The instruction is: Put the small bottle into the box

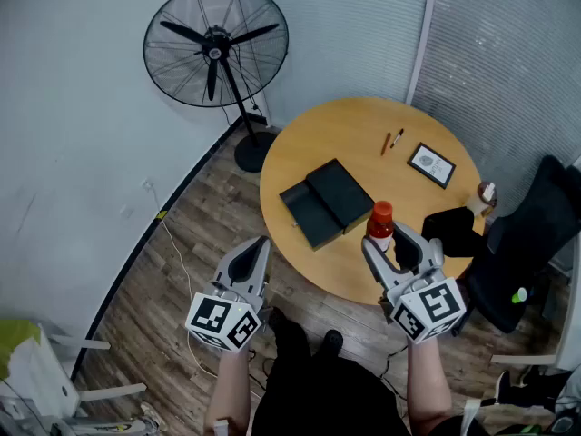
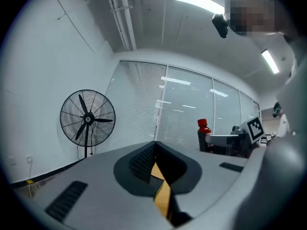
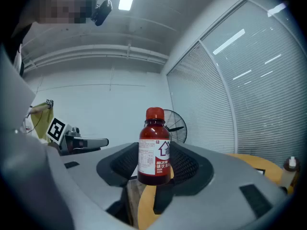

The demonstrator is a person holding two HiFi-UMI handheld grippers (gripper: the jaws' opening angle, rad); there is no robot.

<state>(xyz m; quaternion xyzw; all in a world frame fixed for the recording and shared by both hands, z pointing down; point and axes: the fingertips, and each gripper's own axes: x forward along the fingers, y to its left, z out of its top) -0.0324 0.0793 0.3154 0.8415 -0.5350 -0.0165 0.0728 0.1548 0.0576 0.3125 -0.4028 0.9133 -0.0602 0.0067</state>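
The small bottle (image 1: 379,224), dark red with a red cap and a white label, stands upright between the jaws of my right gripper (image 1: 387,243) over the near edge of the round wooden table (image 1: 354,130). In the right gripper view the bottle (image 3: 154,150) fills the gap and both pads press on its sides, so the right gripper (image 3: 154,166) is shut on it. The black box (image 1: 325,202) lies open on the table, left of the bottle and beyond it. My left gripper (image 1: 258,245) hangs over the floor short of the table, jaws together and empty (image 2: 156,146).
A pedestal fan (image 1: 216,44) stands on the wooden floor at the back left. On the table lie a pen (image 1: 397,138), a framed card (image 1: 431,164), a dark cloth (image 1: 451,230) and a small brown jar (image 1: 487,193). A black chair (image 1: 531,252) is at the right.
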